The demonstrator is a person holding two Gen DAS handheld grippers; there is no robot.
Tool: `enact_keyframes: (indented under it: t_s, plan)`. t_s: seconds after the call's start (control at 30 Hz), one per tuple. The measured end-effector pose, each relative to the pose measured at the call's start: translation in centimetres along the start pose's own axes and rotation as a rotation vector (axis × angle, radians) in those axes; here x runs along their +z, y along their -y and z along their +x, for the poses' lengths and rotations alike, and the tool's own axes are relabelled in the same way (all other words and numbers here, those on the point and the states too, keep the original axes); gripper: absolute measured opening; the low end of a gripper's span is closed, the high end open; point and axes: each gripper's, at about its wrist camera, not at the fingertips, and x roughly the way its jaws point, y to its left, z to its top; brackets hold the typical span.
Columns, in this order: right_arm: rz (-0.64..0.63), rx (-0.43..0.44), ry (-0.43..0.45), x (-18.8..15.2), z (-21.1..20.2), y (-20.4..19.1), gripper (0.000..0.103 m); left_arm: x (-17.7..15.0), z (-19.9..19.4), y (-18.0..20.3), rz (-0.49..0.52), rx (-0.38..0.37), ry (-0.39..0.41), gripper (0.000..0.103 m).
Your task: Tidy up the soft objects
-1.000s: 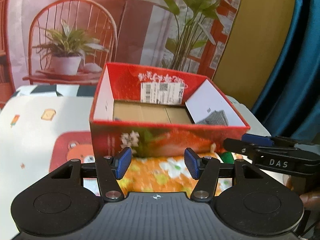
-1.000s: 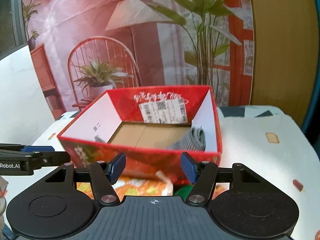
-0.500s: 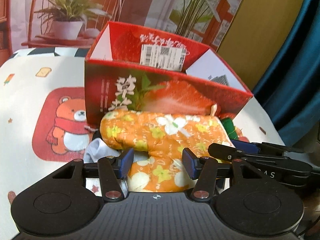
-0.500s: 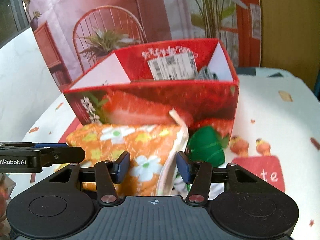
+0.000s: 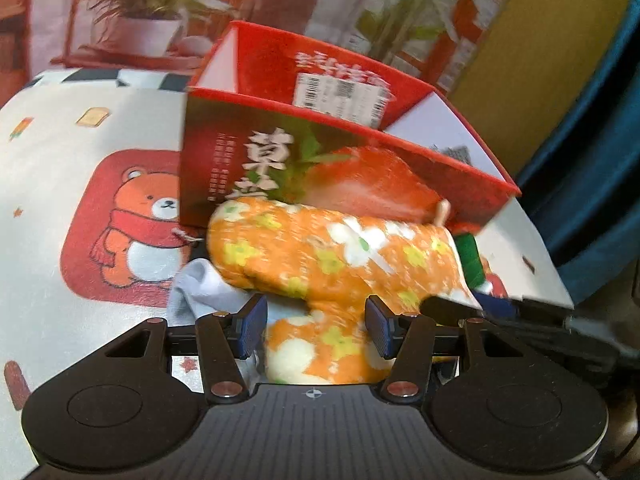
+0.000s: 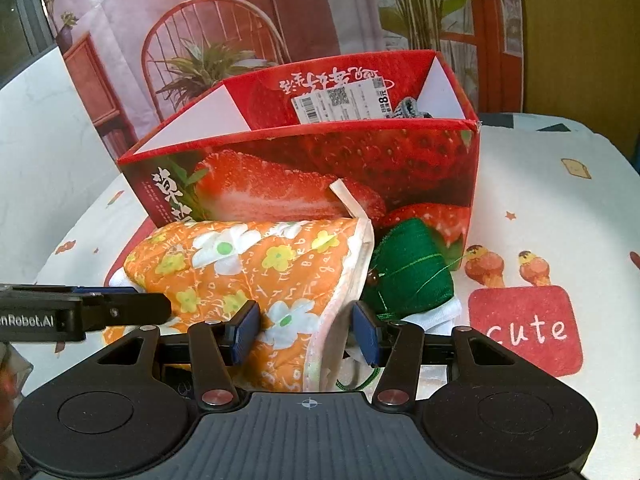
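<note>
The orange floral oven mitt (image 5: pixel 332 264) lies on the cartoon-print tablecloth (image 5: pixel 52 200) just in front of the red strawberry box (image 5: pixel 348 176). The left gripper (image 5: pixel 316 326) is spread open, its blue pads (image 5: pixel 250 326) on either side of the mitt's thumb without pressing it. The right gripper (image 6: pixel 306 330) is also released, its pads (image 6: pixel 244 330) straddling the mitt's white-edged cuff. A green fabric pouch (image 6: pixel 412 276) sits beside the mitt, against the box's front wall, on a white cloth (image 6: pixel 436 314). A pale blue cloth (image 5: pixel 204 284) pokes out from under the mitt. Something grey and knitted (image 6: pixel 410 109) lies inside the box.
</note>
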Motion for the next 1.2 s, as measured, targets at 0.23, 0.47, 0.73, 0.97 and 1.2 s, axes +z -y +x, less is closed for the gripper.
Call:
enact_keyframes:
  t_s: [0.23, 0.47, 0.73, 0.97, 1.2]
  plan:
    - [-0.007, 0.002, 0.001, -0.1, 0.0, -0.2, 0.041, 2.4, -0.1, -1.5, -0.081, 0.036, 0.042, 0.057]
    - [-0.014, 0.001, 0.0, -0.1, 0.0, -0.2, 0.04, 3.9, 2.5, -2.5, -0.123, 0.064, 0.001, 0.057]
    - [-0.021, 0.008, -0.012, 0.2, 0.2, -0.2, 0.037, 3.4, 2.6, -3.0, -0.114, 0.046, 0.014, 0.042]
    - [-0.049, 0.007, -0.004, 0.9, -0.2, -0.6, 0.025, 3.6, 1.1, -1.4, 0.011, 0.052, 0.053, 0.022]
    - [-0.079, 0.022, 0.031, 1.5, -1.2, -1.1, 0.015, 3.8, -0.6, -0.7, 0.048, 0.051, 0.105, 0.02]
